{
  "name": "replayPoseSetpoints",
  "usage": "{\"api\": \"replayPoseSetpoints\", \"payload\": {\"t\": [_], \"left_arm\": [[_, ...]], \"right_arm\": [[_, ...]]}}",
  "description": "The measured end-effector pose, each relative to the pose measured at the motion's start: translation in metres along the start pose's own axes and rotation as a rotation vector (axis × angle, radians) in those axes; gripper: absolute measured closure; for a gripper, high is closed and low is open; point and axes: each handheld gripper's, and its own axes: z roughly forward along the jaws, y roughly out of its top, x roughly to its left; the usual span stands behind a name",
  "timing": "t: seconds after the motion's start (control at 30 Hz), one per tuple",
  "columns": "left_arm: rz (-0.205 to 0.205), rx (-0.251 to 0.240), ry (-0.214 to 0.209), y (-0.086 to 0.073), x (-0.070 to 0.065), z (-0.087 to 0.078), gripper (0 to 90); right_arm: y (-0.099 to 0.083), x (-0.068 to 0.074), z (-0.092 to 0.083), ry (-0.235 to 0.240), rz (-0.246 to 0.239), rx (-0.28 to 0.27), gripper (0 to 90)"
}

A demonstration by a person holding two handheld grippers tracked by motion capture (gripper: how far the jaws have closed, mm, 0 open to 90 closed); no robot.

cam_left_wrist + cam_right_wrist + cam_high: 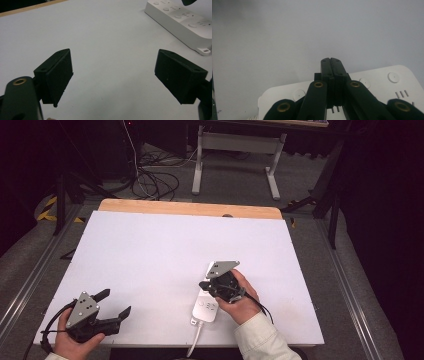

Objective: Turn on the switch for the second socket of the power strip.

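Near the table's front edge lies the white power strip — right gripper above it, jaws pressed together, empty; left gripper well apart, jaws wide, holding nothing.

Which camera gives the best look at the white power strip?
The left gripper view: the power strip lies unobstructed, buttons visible. The high view has the right gripper covering part of it; the right gripper view has shut jaws hiding its middle.

white power strip on white table; black tools.
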Motion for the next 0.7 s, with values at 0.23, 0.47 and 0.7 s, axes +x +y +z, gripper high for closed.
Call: {"api": "replayPoseSetpoints", "payload": {"t": [0.23,0.47,0.7], "left_arm": [[0.001,0.002,0.000,0.000,0.000,0.000,15.6],[0.000,0.002,0.000,0.000,0.000,0.000,15.6],[-0.002,0.002,0.000,0.000,0.000,0.001,15.6]], "right_arm": [[-0.001,-0.002,0.006,-0.018,0.017,0.039,90.0],[-0.003,-0.003,0.012,-0.021,0.025,0.080,90.0],[-0.005,-0.005,0.015,-0.023,0.036,0.096,90.0]]}}
